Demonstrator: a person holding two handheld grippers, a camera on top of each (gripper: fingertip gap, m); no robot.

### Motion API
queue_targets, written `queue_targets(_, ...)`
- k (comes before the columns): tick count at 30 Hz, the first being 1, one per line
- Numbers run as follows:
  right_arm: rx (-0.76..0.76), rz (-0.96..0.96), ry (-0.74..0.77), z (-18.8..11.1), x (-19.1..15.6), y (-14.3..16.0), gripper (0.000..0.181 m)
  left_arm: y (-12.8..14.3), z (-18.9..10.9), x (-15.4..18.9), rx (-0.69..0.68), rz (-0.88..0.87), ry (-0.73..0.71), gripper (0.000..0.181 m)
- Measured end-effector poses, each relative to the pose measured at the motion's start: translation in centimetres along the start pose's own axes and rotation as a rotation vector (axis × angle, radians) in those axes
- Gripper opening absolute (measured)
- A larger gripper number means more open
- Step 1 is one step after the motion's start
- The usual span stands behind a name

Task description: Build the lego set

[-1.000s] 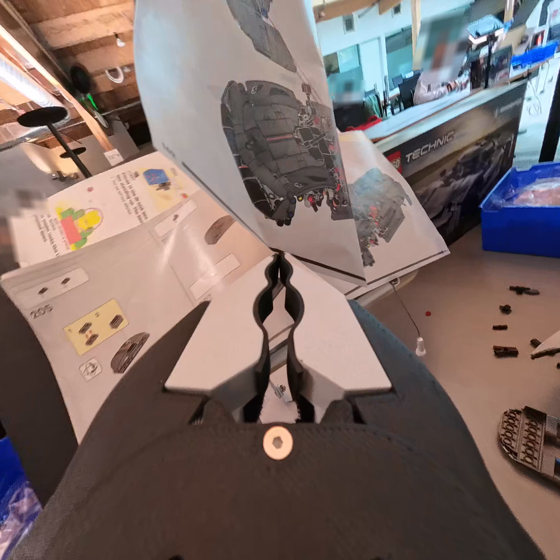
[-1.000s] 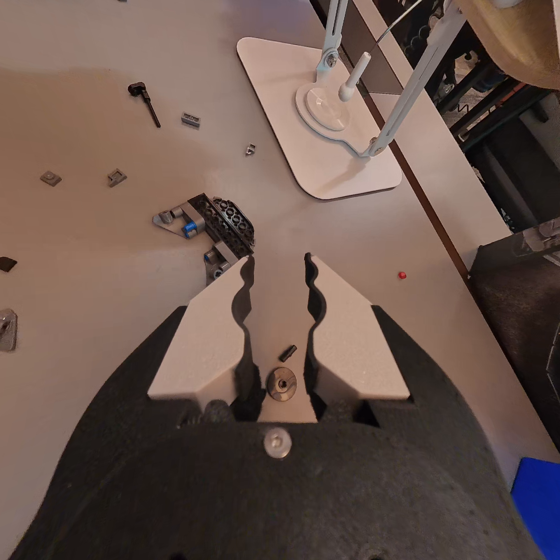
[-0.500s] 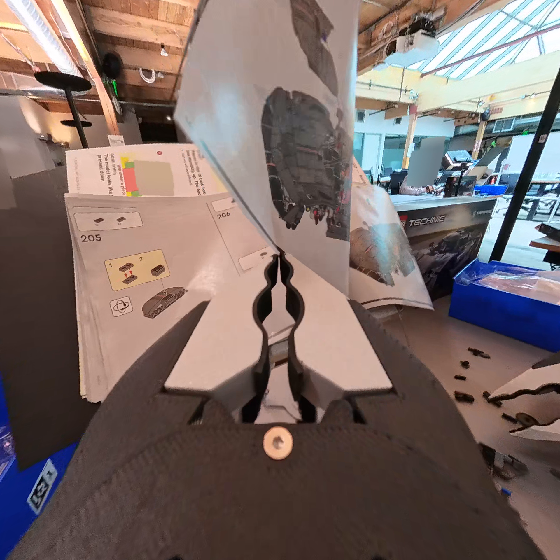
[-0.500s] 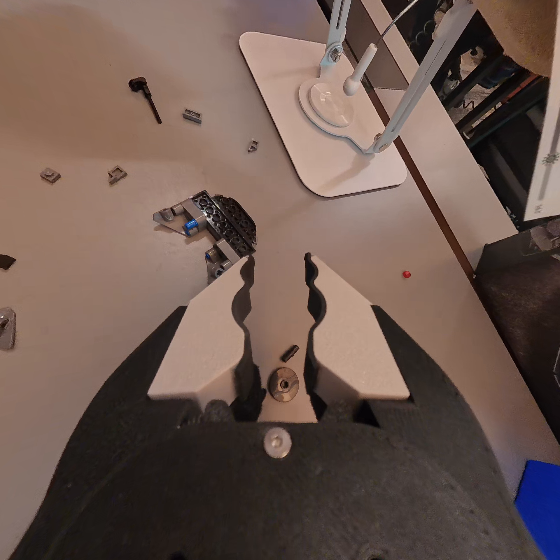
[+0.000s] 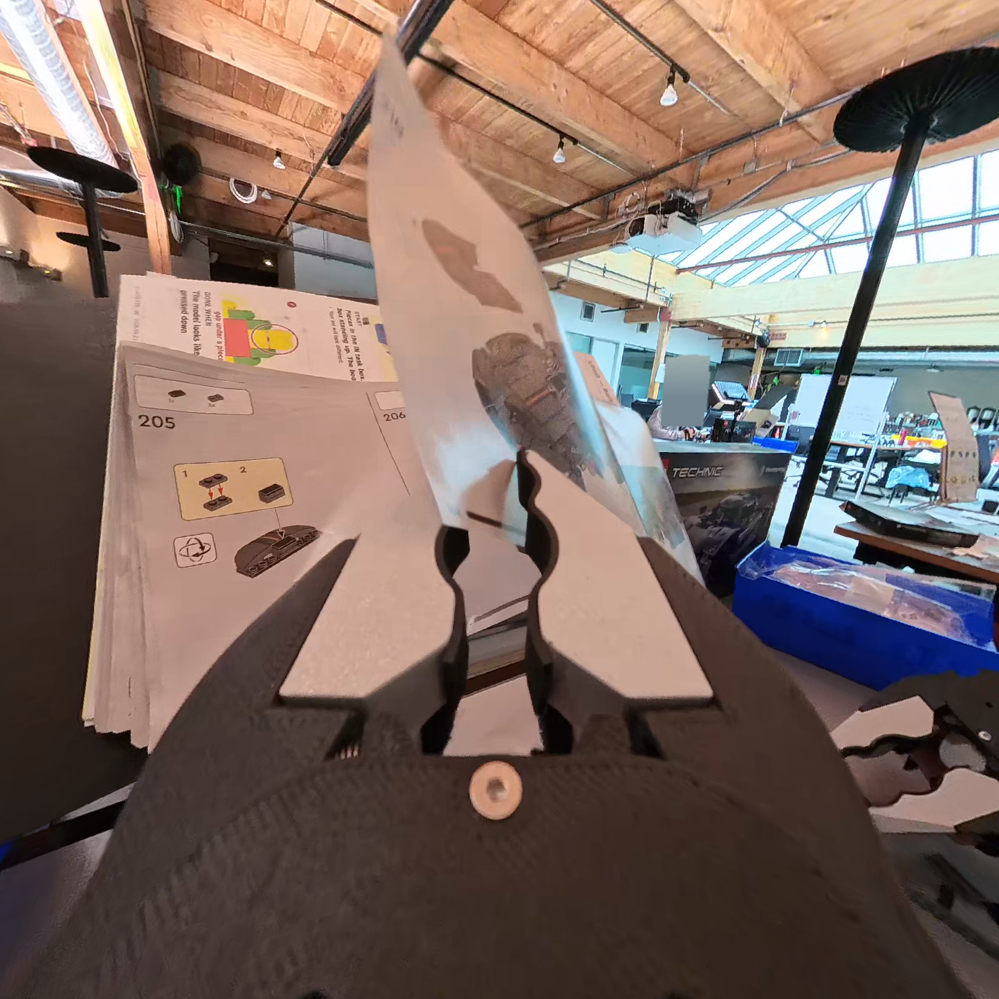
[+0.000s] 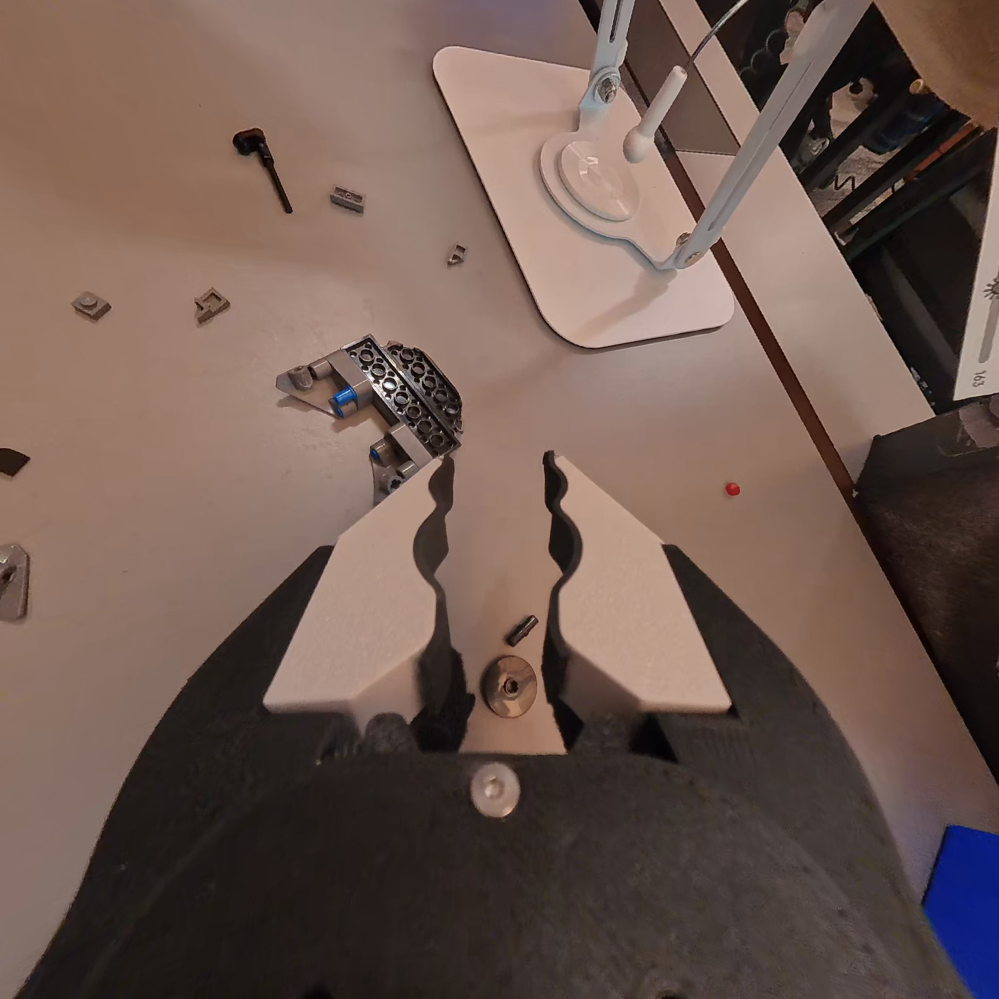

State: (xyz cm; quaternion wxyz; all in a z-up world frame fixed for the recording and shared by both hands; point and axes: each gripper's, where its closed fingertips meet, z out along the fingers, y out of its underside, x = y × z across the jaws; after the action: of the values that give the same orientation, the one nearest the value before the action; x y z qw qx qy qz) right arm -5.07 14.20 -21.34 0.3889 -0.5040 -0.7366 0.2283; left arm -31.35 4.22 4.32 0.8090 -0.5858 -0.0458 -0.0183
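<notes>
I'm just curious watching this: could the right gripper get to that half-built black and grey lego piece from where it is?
Probably yes: the right gripper is open, the half-built piece lies just off its left fingertip, nothing between.

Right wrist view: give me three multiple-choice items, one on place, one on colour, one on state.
1. Where does the tiny red round piece lie?
A) in a bowl
B) on the beige table, right of the right gripper
C) between the fingers

2. What colour is the pin end on the black-and-grey studded lego assembly?
A) blue
B) yellow
C) green

3. How is the right gripper?
A) shut on a brick
B) shut, empty
C) open, gripping nothing

B, the piece sits alone on bare table; A, blue shows beside the grey bricks; C, a clear gap parts its fingers.
</notes>
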Motion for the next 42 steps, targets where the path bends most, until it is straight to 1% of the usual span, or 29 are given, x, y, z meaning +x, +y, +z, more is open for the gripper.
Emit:
queue_targets(2,0.000,0.002,-0.001,0.0,0.0,0.0,0.032,-0.2,-0.3,-0.3,0.015,-0.020,-0.002,0.008)
queue_targets(10,-0.004,-0.004,-0.006,0.1,-0.2,0.1,0.032,-1.3,-1.5,-1.6,0.035,0.025,-0.062,0.000)
queue_targets(19,-0.007,-0.001,-0.009,0.2,-0.2,0.2,0.032,-1.5,-1.7,-1.7,0.033,0.080,-0.072,0.000)
queue_targets(42,-0.011,-0.010,-0.018,0.3,-0.5,0.2,0.032,-1.2,-1.9,-2.2,0.028,0.064,-0.075,0.000)
